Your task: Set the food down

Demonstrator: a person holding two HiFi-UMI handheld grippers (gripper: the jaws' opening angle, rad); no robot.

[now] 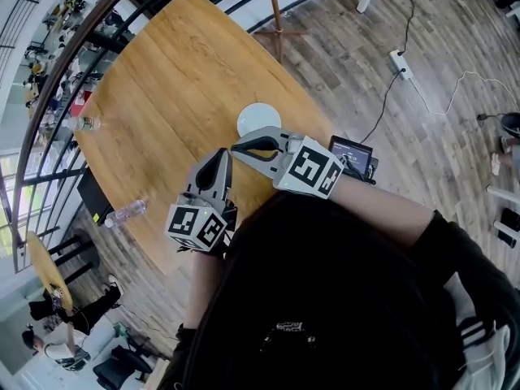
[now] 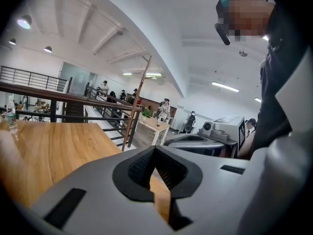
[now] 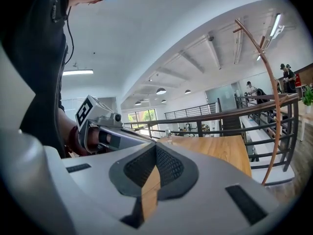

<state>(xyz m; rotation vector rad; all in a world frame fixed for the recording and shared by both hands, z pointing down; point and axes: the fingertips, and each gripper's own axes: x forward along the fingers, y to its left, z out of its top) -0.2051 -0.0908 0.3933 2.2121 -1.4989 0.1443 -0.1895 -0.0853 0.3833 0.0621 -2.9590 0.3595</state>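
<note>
Read the left hand-held gripper (image 2: 155, 150) as fully closed, with pads met tip to tip, nothing clamped and only wood grain visible through the slot beneath. Read the right hand-held gripper (image 3: 156, 147) identically: closed and empty. Locate both at the centre of the head view, over the lower edge of the round wooden counter (image 1: 175, 63), the left one pointing up-frame, the right one pointing left, tips near each other. Find the white plate (image 1: 258, 119) just above the right jaws, flat on the counter. Cannot tell the food's position from any view. Further out, note a water bottle (image 1: 81, 123) at the counter's left edge, a second water bottle (image 1: 127, 211) at its lower-left edge and a small screen device (image 1: 351, 156) at its right edge, beside the right marker cube (image 1: 309, 169). Note a power strip (image 1: 400, 62) on the plank floor (image 1: 455, 31), upper right.
</note>
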